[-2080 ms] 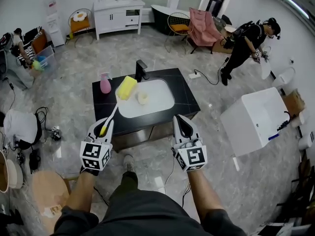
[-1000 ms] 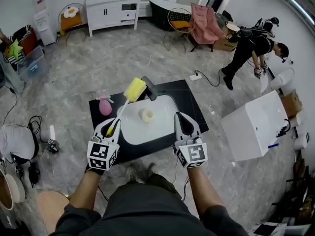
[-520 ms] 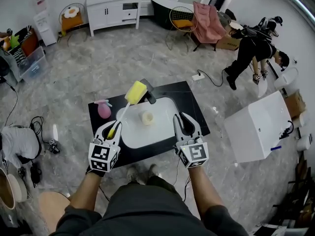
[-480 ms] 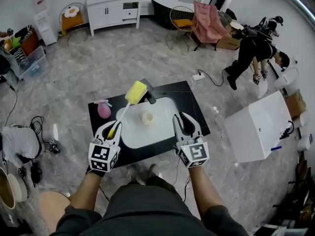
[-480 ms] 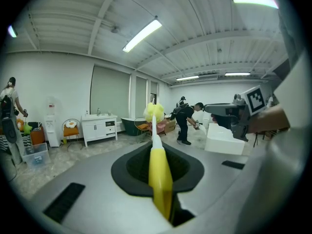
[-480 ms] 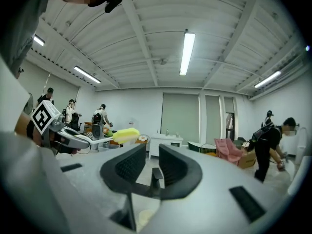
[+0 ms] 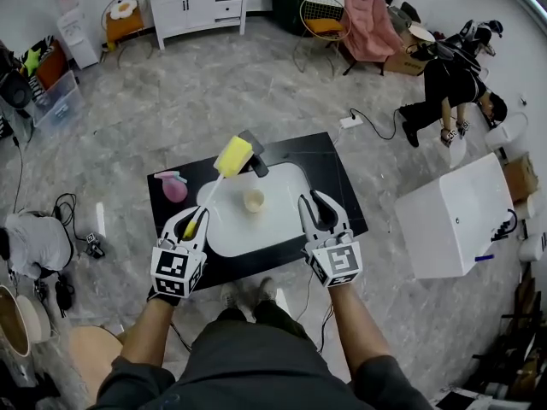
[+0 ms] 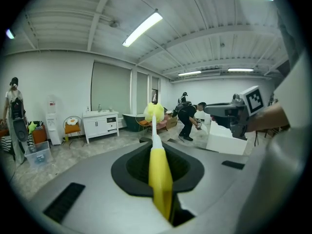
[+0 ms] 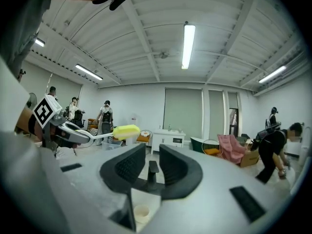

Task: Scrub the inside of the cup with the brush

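Observation:
A small cream cup [image 7: 253,200] stands in the white sink basin [image 7: 282,220] set in a black table; it also shows low between the right jaws, the cup [image 9: 142,212]. My left gripper [image 7: 191,222] is shut on the yellow handle of the brush [image 8: 159,174], whose yellow sponge head [image 7: 232,155] hovers over the basin's far left rim. My right gripper [image 7: 313,203] is at the basin's right edge. Its jaws have just been opening and stand apart with nothing between them [image 9: 148,152].
A black faucet [image 7: 254,142] rises behind the basin, and a pink spray bottle [image 7: 173,186] stands on the table's left. A white tub [image 7: 444,216] sits on the floor to the right. People stand at the room's edges; cables lie on the floor.
Both grippers have come in over the near edge of the table. The right jaws have spread apart. The brush head now sits closer to the faucet.

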Tool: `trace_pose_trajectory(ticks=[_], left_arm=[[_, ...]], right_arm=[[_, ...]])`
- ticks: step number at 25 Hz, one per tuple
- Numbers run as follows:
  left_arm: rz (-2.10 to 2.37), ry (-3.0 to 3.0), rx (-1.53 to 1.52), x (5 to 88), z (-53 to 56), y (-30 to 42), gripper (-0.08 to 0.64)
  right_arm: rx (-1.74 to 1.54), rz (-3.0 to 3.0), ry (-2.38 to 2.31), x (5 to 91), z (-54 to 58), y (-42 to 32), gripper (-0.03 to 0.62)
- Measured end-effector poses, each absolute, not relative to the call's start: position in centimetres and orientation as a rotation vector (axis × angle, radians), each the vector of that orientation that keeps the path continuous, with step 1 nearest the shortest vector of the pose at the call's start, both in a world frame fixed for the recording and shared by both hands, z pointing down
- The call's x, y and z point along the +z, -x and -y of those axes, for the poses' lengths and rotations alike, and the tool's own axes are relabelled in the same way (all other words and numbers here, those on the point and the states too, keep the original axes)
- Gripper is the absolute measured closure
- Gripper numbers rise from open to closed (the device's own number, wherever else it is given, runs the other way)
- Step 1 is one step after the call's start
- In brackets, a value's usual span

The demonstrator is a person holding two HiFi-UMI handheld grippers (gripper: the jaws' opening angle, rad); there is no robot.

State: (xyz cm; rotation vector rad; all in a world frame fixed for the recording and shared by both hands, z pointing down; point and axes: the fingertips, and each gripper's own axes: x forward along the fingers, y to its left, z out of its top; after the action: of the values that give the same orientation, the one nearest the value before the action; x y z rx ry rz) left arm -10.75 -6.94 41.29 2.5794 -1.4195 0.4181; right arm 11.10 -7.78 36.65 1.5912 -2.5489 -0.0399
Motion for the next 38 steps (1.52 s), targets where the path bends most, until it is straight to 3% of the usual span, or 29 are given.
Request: trace_pose_trajectory(ticks=[9, 11, 38], left_arm=[[1.441, -2.526, 0.473, 44.5, 8.9, 10.6, 0.529], [1.446, -2.513, 0.486, 45.2, 9.2, 10.6, 0.529], [1.472, -2.333, 0.651, 58.5, 11.4, 10.3, 0.529]], right_arm=[[-0.012, 2.535, -1.457, 41.6, 10.7, -10.9, 0.517], [0.014, 2.533, -1.430, 42.8, 11.3, -10.9, 0.489], [0.122, 2.412, -0.911, 64.5, 15.7, -9.6, 0.489]])
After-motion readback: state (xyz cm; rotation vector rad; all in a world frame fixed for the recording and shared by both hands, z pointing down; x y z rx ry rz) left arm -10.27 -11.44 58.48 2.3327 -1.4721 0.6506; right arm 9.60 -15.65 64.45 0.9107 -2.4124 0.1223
